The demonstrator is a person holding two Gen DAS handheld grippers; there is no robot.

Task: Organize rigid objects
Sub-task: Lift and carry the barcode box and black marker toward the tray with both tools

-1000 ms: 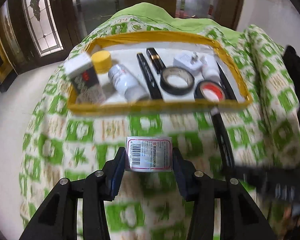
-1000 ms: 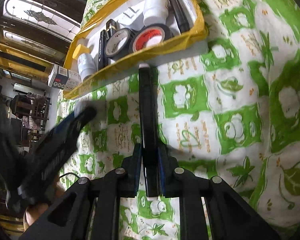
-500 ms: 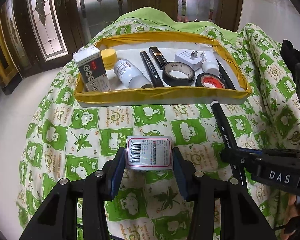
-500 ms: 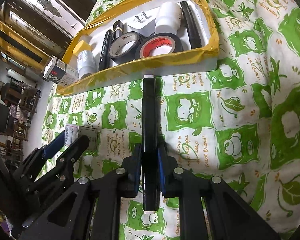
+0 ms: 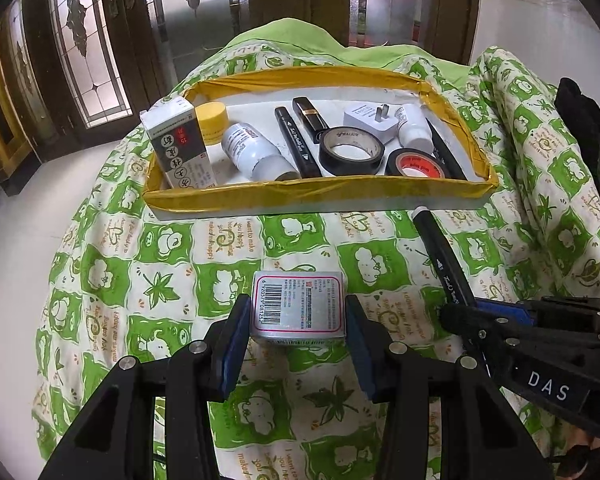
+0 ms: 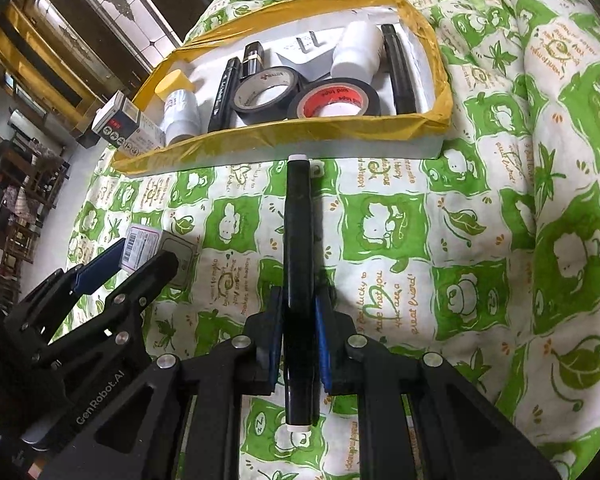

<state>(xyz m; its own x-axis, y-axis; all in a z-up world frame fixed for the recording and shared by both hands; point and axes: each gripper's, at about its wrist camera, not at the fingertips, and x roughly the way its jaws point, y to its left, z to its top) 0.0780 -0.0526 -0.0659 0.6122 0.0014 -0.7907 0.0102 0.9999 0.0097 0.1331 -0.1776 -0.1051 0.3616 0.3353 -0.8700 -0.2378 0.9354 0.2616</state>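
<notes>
My left gripper (image 5: 296,320) is shut on a small silver box (image 5: 298,306) with a barcode label, held over the green patterned cloth in front of the tray. My right gripper (image 6: 298,320) is shut on a black marker (image 6: 298,264) that points at the tray's front wall. The yellow-taped white tray (image 5: 320,196) holds a grey carton (image 5: 180,148), white bottles (image 5: 256,152), markers, a lipstick, a white plug (image 5: 370,118) and two tape rolls (image 5: 350,150). The marker (image 5: 440,256) and right gripper (image 5: 460,316) show at the right of the left wrist view. The left gripper (image 6: 100,272) shows at the left of the right wrist view.
The green and white cloth (image 5: 220,248) covers a rounded, uneven surface that drops off at its left and near sides. Dark wooden doors with patterned glass (image 5: 96,40) stand behind the tray. A black object (image 5: 580,104) lies at the far right edge.
Both grippers have steadied after fast motion and drawn slightly nearer the tray. The right gripper with the marker has settled beside the left. Both holds are unchanged.
</notes>
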